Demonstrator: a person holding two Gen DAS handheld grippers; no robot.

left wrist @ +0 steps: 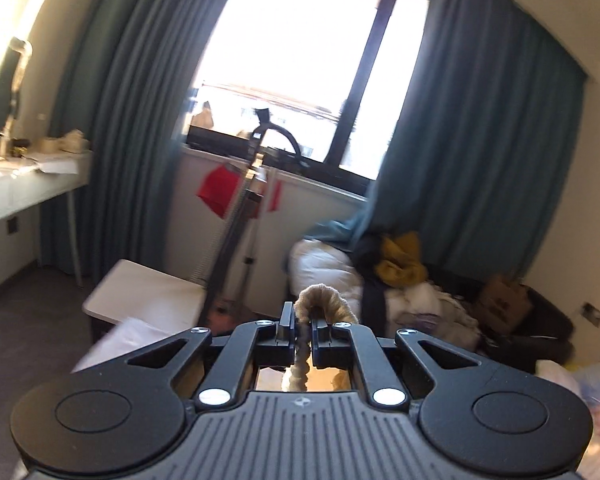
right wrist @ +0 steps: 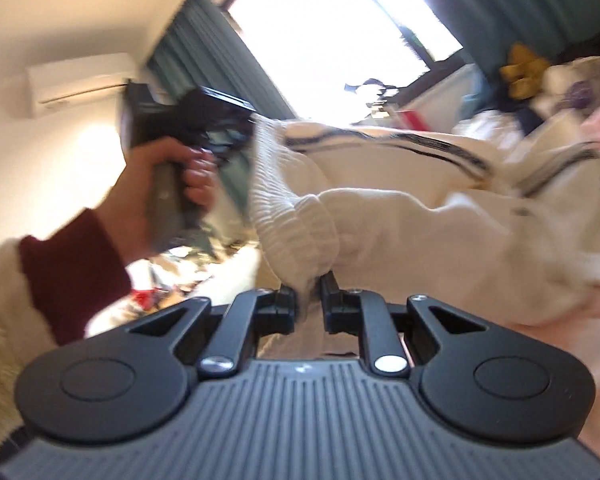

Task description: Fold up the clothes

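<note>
Both grippers are pinching the same cream garment (right wrist: 400,216), the one with dark stripes, and it's hanging up in the air between them. The left gripper (left wrist: 303,322) is clamping a ribbed edge, the right gripper (right wrist: 309,285) is nipping the gathered waistband. The person's hand (right wrist: 168,184) is gripping the left handle, teal curtains (left wrist: 480,120) behind

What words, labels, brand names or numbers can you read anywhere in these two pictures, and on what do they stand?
None can be read.
Small emblem on the left claw housing: a mark only, no letters.
The same emblem on the right claw housing: blurred.
Brown cardboard box by the curtain: a dark print, too blurred to read.
Air conditioner on the wall: no legible label.
</note>
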